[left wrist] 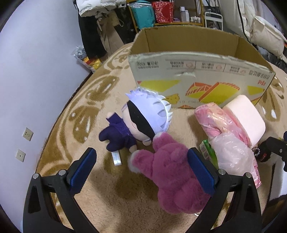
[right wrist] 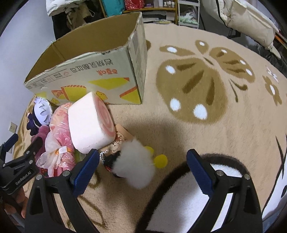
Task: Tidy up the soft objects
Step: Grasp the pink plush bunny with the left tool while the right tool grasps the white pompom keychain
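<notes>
Both tongs stand wide open, holding nothing. My left gripper hovers over the magenta plush, right blade at its flank, presumably lining up a grab. My right gripper straddles the white pompom. Beyond lie the doll, pink bundle and roll cushion, heaped near the open box, likely their destination.

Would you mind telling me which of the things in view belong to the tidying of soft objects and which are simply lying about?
Part of the job:
- magenta plush bear
- white-haired doll
- pink bagged plush
- pink roll cushion
- white fluffy toy
- cardboard box, open
- left gripper and right gripper, both open

Just lying about:
- butterfly rug
- hanging coats
- shelf
- wall sockets
</notes>
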{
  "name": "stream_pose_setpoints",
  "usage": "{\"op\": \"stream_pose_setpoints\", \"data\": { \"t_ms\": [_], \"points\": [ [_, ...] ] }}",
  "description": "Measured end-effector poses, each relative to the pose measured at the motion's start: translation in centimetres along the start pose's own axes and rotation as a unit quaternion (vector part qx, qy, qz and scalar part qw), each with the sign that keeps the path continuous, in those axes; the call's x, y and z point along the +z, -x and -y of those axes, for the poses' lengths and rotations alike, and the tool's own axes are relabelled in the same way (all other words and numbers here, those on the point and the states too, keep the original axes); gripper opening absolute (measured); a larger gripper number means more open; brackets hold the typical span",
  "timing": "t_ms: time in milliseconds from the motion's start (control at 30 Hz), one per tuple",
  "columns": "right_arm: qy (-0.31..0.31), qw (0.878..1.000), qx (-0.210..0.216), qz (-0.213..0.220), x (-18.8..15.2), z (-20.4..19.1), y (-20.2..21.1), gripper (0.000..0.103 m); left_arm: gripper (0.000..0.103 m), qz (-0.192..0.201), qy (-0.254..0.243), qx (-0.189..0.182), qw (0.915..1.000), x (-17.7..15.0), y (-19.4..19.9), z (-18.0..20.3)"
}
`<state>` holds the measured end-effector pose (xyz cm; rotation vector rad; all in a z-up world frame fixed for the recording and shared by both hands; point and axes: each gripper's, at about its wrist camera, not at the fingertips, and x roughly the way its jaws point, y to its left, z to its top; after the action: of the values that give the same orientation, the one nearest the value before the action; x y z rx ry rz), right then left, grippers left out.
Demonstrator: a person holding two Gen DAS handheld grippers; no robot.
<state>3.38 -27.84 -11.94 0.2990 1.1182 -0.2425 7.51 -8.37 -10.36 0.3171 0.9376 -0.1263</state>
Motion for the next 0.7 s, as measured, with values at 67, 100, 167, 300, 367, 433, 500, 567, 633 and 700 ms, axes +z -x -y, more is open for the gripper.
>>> {"op": "stream_pose_setpoints", "data": {
  "t_ms": [67, 100, 167, 300, 367, 433, 500, 567, 633, 700],
  "points": [
    [-0.004, 1.000, 0.004, -0.006, 0.0, 0.2, -0.4, 0.095, 0.100, -0.005, 0.001, -0.003, 1.0000, 0.0, -0.3, 0.1],
    [-0.005, 1.000, 0.005, -0.009, 0.1, 0.2, -0.7, 0.094, 0.100, -0.010, 0.003, -0.006, 0.9999, 0.0, -0.6, 0.1],
    [-0.004, 1.000, 0.006, -0.016, 0.1, 0.2, -1.3, 0.093, 0.100, -0.019, 0.004, -0.007, 0.9998, -0.2, -1.0, 0.3],
    [0.002, 0.999, 0.010, -0.030, -0.1, -0.1, -2.4, 0.086, 0.100, -0.024, -0.004, -0.002, 0.9997, -0.4, -1.8, 0.9],
    [0.004, 0.999, 0.016, -0.037, -0.1, -0.3, -2.9, 0.075, 0.100, -0.024, -0.004, 0.000, 0.9997, -0.4, -1.9, 1.0],
    [0.008, 0.999, 0.022, -0.042, -0.1, -0.4, -3.2, 0.065, 0.094, -0.027, 0.000, -0.008, 0.9996, -0.5, -2.1, 1.0],
    [0.016, 0.998, 0.032, -0.044, 0.0, -0.6, -3.3, 0.063, 0.085, -0.035, 0.009, -0.030, 0.9989, -0.6, -2.4, 1.0],
    [0.021, 0.998, 0.034, -0.043, 0.0, -0.8, -3.3, 0.057, 0.077, -0.041, 0.018, -0.043, 0.9981, -0.7, -2.5, 1.1],
    [0.027, 0.998, 0.039, -0.043, 0.0, -1.0, -3.5, 0.045, 0.074, -0.043, 0.021, -0.051, 0.9976, -0.8, -2.6, 1.2],
    [0.025, 0.997, 0.051, -0.047, -0.2, -1.4, -3.5, 0.043, 0.072, -0.047, 0.029, -0.058, 0.9968, -0.8, -2.6, 1.0]
  ]
}}
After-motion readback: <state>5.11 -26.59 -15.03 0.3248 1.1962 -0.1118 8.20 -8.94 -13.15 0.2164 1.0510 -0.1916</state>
